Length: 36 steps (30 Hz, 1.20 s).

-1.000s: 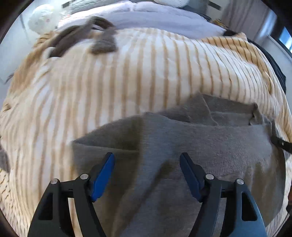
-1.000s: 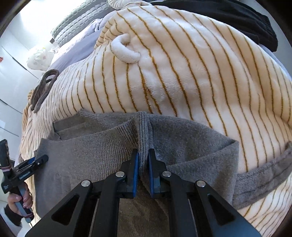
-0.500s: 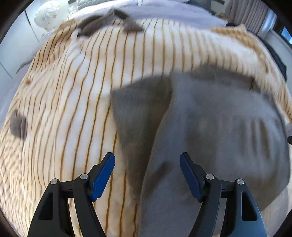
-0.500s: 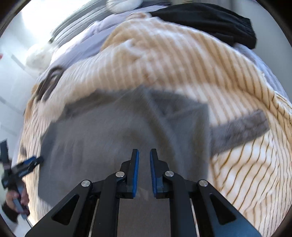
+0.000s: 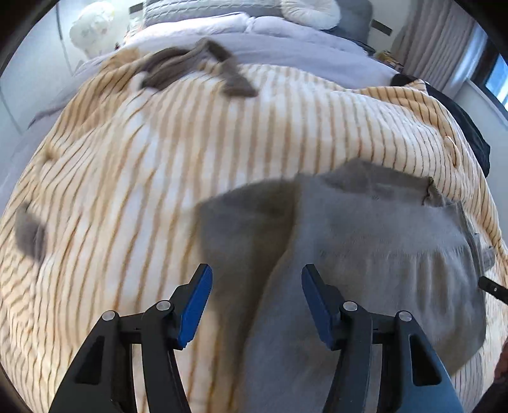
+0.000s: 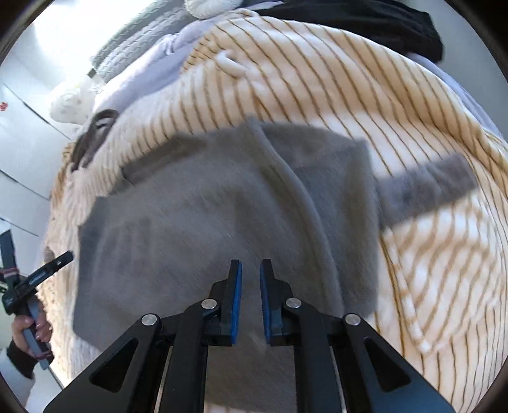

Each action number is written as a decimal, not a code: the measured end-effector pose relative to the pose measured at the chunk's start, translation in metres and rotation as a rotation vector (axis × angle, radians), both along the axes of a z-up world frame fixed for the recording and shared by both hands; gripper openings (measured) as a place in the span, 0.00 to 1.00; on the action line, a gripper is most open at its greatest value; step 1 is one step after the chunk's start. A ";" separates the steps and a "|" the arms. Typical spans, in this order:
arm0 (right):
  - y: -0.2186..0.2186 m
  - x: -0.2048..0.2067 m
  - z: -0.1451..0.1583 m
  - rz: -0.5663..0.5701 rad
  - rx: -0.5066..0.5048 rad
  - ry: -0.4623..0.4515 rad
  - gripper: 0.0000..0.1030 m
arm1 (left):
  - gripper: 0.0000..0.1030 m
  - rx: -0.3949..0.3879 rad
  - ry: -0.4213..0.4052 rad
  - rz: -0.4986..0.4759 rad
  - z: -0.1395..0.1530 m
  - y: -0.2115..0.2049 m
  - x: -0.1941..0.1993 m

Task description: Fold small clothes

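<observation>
A grey knit garment (image 5: pixel 365 247) lies folded on a cream blanket with tan stripes (image 5: pixel 158 178); it also shows in the right wrist view (image 6: pixel 197 222). My left gripper (image 5: pixel 255 301) is open and empty, held above the garment's left edge. My right gripper (image 6: pixel 250 286) is almost shut, a narrow gap between its blue pads, with nothing in it, above the garment's near part. A grey strip of cloth (image 6: pixel 425 190) sticks out to the right of the garment. The left gripper shows at the left edge of the right wrist view (image 6: pixel 35 279).
A brown-grey piece of clothing (image 5: pixel 197 66) lies at the blanket's far end. A small grey patch (image 5: pixel 30 235) lies at the blanket's left. Black clothing (image 6: pixel 374 22) lies at the far right. Lilac bedding (image 5: pixel 285 54) and pillows are behind.
Both grippers have pulled back and up from the garment. The right gripper has let go of the grey fold that it pinched a second ago. The garment now lies flat.
</observation>
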State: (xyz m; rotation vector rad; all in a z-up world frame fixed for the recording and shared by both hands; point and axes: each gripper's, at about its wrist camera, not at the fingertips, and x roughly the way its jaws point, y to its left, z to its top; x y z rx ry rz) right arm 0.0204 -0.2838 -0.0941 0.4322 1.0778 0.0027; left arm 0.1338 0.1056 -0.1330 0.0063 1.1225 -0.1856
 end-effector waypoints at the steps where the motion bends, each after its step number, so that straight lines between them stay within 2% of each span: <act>1: 0.001 0.009 0.000 0.003 0.006 -0.005 0.12 | 0.60 0.023 -0.001 -0.003 -0.007 -0.008 0.006; 4: 0.009 0.028 -0.006 0.021 -0.023 0.000 0.12 | 0.59 0.108 0.021 0.043 -0.035 -0.009 0.026; 5: 0.009 0.031 -0.012 0.022 -0.033 0.016 0.12 | 0.59 0.084 0.031 0.059 -0.039 -0.003 0.031; 6: 0.004 0.033 -0.021 0.020 -0.032 0.036 0.06 | 0.60 0.052 0.037 0.072 -0.040 0.003 0.031; 7: -0.001 0.032 -0.026 0.016 -0.019 0.037 0.02 | 0.60 0.038 0.037 0.084 -0.040 0.008 0.031; 10: -0.020 0.028 -0.031 -0.017 0.041 0.018 0.01 | 0.60 0.077 0.027 0.070 -0.034 0.016 0.025; 14: -0.040 0.017 -0.027 -0.101 0.030 0.027 0.01 | 0.60 0.157 0.032 0.069 -0.024 0.025 0.012; 16: -0.052 0.009 -0.027 -0.149 0.078 0.034 0.02 | 0.60 0.118 0.064 0.054 -0.022 0.032 0.006; 19: -0.066 -0.005 -0.025 -0.241 0.042 0.073 0.07 | 0.60 0.084 0.110 0.053 -0.019 0.045 -0.010; 23: -0.077 -0.026 -0.019 -0.315 0.157 0.077 0.08 | 0.60 0.003 0.167 0.039 -0.012 0.059 -0.036; 26: -0.051 -0.041 -0.006 -0.245 0.303 0.032 0.08 | 0.60 -0.062 0.205 0.025 -0.010 0.065 -0.054; 27: -0.037 -0.047 -0.005 -0.214 0.346 0.034 0.12 | 0.60 -0.078 0.222 0.015 -0.011 0.066 -0.062; 28: -0.021 -0.052 -0.006 -0.184 0.383 0.046 0.24 | 0.60 -0.085 0.235 0.000 -0.013 0.065 -0.069; 29: -0.006 -0.058 -0.009 -0.160 0.410 0.067 0.31 | 0.60 -0.087 0.242 -0.012 -0.013 0.062 -0.078; 30: 0.016 -0.065 -0.015 -0.137 0.446 0.100 0.41 | 0.60 -0.092 0.249 -0.022 -0.015 0.059 -0.084; 33: 0.069 -0.081 -0.044 -0.093 0.594 0.203 0.41 | 0.60 -0.114 0.283 -0.048 -0.024 0.057 -0.099; 36: 0.106 -0.085 -0.079 -0.128 0.725 0.281 0.42 | 0.60 -0.154 0.299 -0.068 -0.029 0.055 -0.103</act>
